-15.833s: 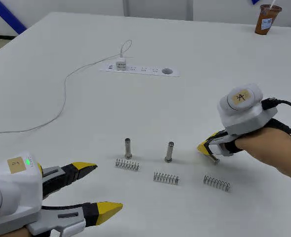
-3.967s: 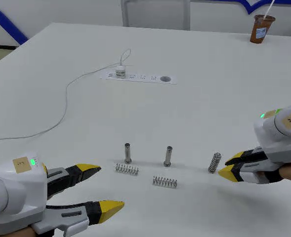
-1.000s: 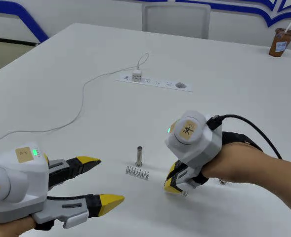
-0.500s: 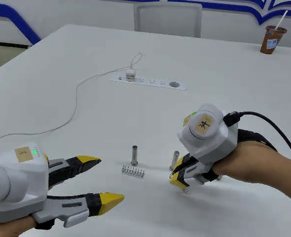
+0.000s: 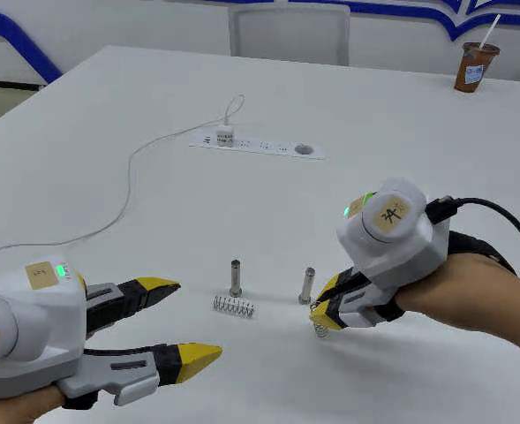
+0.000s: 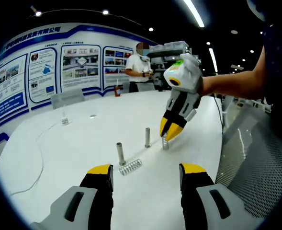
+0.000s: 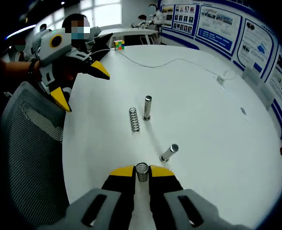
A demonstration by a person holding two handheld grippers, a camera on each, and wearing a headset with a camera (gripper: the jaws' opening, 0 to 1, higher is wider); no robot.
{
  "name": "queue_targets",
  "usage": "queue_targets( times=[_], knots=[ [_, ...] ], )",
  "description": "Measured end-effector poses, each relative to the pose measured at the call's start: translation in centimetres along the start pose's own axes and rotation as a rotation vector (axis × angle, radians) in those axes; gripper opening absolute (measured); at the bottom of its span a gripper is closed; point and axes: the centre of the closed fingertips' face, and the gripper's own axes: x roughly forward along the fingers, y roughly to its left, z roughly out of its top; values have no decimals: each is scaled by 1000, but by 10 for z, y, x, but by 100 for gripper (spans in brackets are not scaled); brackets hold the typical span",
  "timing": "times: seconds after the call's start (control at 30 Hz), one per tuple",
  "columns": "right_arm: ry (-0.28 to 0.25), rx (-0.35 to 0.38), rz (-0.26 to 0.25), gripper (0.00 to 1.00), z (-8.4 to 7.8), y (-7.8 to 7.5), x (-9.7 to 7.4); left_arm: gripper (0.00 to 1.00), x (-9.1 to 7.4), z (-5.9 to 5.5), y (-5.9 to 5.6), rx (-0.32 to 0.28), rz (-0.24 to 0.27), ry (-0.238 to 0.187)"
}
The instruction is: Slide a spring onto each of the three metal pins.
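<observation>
Spring (image 5: 233,306) loose on the white tabletop (image 5: 374,132), a second spring (image 7: 141,171) gripped.
My left hand-held gripper (image 5: 193,320) hovers with jaws apart. The loose spring lies just beside the left pin (image 5: 235,276); the next pin (image 5: 307,284) stands bare. My right hand-held gripper (image 5: 323,311) clamps the second spring near it.

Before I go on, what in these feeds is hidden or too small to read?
The third pin: in the head view the right hand-held gripper and the hand cover the table right of the right-hand bare pin.
The held spring: the right gripper view looks at it end-on, so its length is hidden.
The cup label: too small in the head view.
</observation>
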Motion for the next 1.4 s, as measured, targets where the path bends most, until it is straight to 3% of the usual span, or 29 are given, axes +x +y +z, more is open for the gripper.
queue_targets(
  times=[0.2,0.83,1.07,1.4],
  knots=[
    [-34,36,-7,12,2,0,-7,57,1,-1,0,1,-3,1],
    [-183,61,-56,12,45,-18,-44,57,1,1,0,0,1,-4],
    [-219,62,-86,12,57,-28,-47,57,0,2,1,1,4,-7],
    [-234,97,-105,12,58,-39,-37,57,-2,1,2,-2,7,-6]
  ],
)
